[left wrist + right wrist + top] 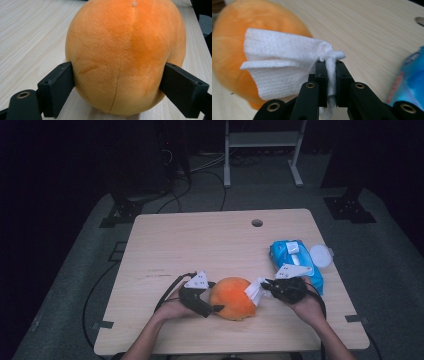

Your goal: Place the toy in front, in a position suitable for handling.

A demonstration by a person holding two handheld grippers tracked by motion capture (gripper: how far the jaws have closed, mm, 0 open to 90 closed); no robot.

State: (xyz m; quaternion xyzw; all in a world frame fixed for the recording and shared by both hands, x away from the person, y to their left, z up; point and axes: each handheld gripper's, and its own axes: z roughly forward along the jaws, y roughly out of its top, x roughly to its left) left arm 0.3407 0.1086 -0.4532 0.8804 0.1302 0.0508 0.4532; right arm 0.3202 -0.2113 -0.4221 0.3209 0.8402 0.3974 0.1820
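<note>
An orange plush ball (232, 297) rests near the front middle of the wooden table (200, 245). My left gripper (212, 309) holds the orange plush ball (125, 55) from its left side, one jaw pressed into each flank. My right gripper (266, 285) sits just right of the ball, shut on a folded white wipe (255, 291). In the right gripper view the white wipe (287, 65) is pinched between the jaws and fans out to the left against the orange plush ball (232, 50).
A blue pack of wipes (296, 262) lies at the right of the table, its round white lid (320, 255) open beside it. A cable hole (257, 223) is near the far edge. Cables and a stand lie on the floor beyond.
</note>
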